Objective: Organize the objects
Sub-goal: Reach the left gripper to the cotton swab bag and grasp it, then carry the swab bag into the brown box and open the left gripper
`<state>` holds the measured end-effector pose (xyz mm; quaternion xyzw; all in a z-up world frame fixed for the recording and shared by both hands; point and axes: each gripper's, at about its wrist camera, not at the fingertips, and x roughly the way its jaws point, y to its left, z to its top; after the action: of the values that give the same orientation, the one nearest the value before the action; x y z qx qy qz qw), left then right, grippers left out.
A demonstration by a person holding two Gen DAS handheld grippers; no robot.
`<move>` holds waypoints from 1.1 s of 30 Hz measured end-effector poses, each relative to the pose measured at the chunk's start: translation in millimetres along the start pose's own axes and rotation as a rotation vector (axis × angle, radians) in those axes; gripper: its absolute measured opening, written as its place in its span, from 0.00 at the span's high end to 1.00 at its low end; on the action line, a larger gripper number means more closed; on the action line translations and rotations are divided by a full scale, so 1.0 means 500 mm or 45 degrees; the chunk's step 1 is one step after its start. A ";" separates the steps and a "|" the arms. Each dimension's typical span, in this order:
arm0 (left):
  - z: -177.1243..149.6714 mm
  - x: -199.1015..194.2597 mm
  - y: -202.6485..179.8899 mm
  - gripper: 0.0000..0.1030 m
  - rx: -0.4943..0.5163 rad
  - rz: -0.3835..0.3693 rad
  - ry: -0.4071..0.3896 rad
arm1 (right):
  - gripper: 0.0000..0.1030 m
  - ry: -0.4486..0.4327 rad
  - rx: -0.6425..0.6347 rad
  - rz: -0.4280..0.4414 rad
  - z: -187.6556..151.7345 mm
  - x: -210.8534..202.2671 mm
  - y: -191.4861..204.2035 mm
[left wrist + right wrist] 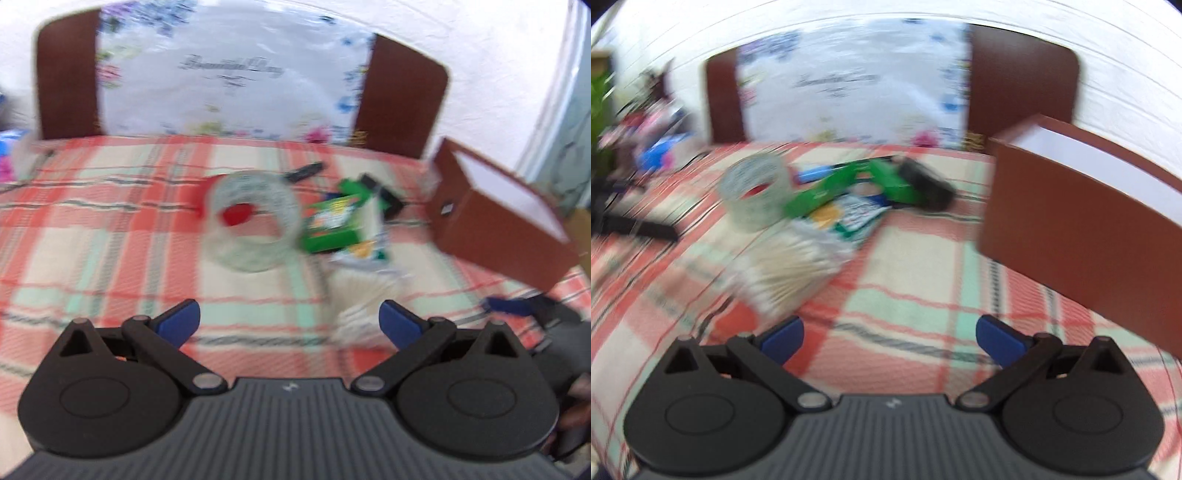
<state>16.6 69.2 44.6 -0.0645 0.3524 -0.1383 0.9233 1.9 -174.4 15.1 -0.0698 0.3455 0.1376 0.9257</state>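
A roll of clear tape (253,219) stands on the plaid cloth (110,229), with a green packet (332,221), a bag of cotton swabs (365,295) and black items (384,195) beside it. A brown open box (498,218) sits at the right. My left gripper (290,321) is open and empty, short of the tape. In the right wrist view the tape (755,192), green packet (827,190), swabs (790,269) and box (1082,225) show. My right gripper (890,338) is open and empty, with the swabs just ahead to its left. Both views are blurred.
A brown headboard (66,77) with a flowered white cover (232,74) stands behind the bed. Clutter lies at the far left (661,147). A black handle (639,227) lies at the left. The other gripper (546,314) shows at the right edge.
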 end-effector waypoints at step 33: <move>0.156 0.118 -0.466 0.63 0.439 -0.575 -0.106 | 0.62 -0.521 -0.063 -0.419 0.049 -0.112 -0.160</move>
<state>61.9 -169.0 116.0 0.0108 0.2622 -0.3955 0.8802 1.0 -256.7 73.3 -0.1185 0.1318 0.0050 0.9842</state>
